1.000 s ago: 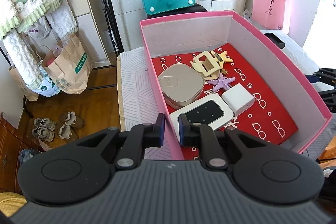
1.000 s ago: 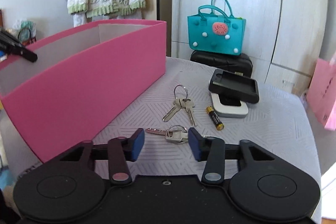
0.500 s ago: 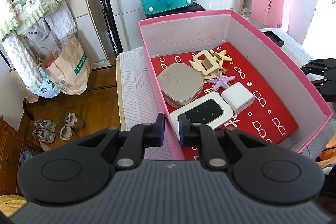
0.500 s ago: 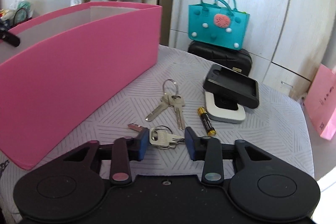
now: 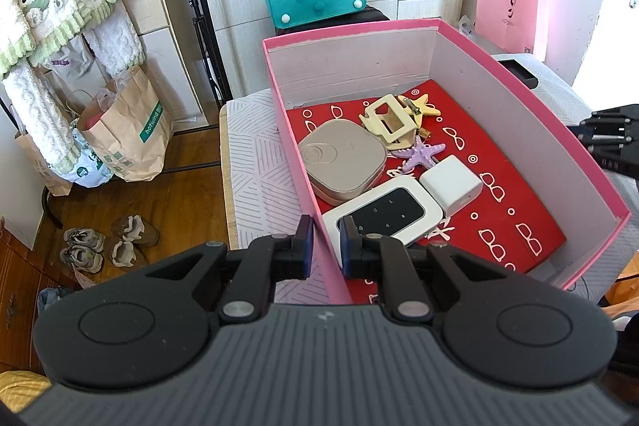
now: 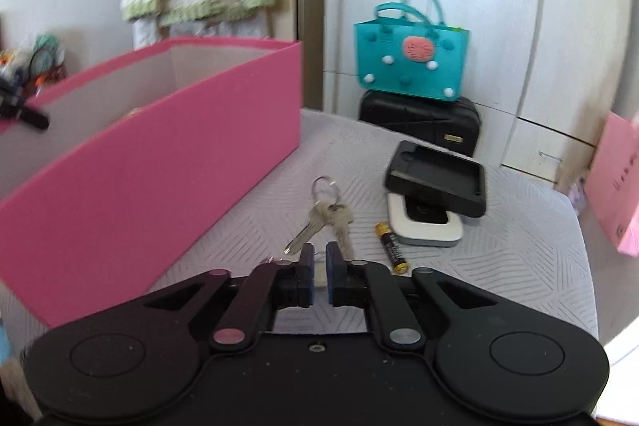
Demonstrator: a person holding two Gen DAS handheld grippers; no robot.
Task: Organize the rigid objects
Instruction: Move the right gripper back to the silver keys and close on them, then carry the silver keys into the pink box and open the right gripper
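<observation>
Right claw closing on the near keys

Beside the pink box (image 6: 167, 194), the right gripper (image 6: 317, 266) had just been narrowing onto a key bunch (image 6: 275, 260); the left gripper (image 5: 325, 246) pinched the box wall.

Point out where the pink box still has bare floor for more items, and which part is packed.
Free: the red liner along the right wall of the pink box, right of the white charger cube, down to the near right corner. Crowded: the left half, where the beige case, white router, purple starfish and cream clip cluster.
</observation>
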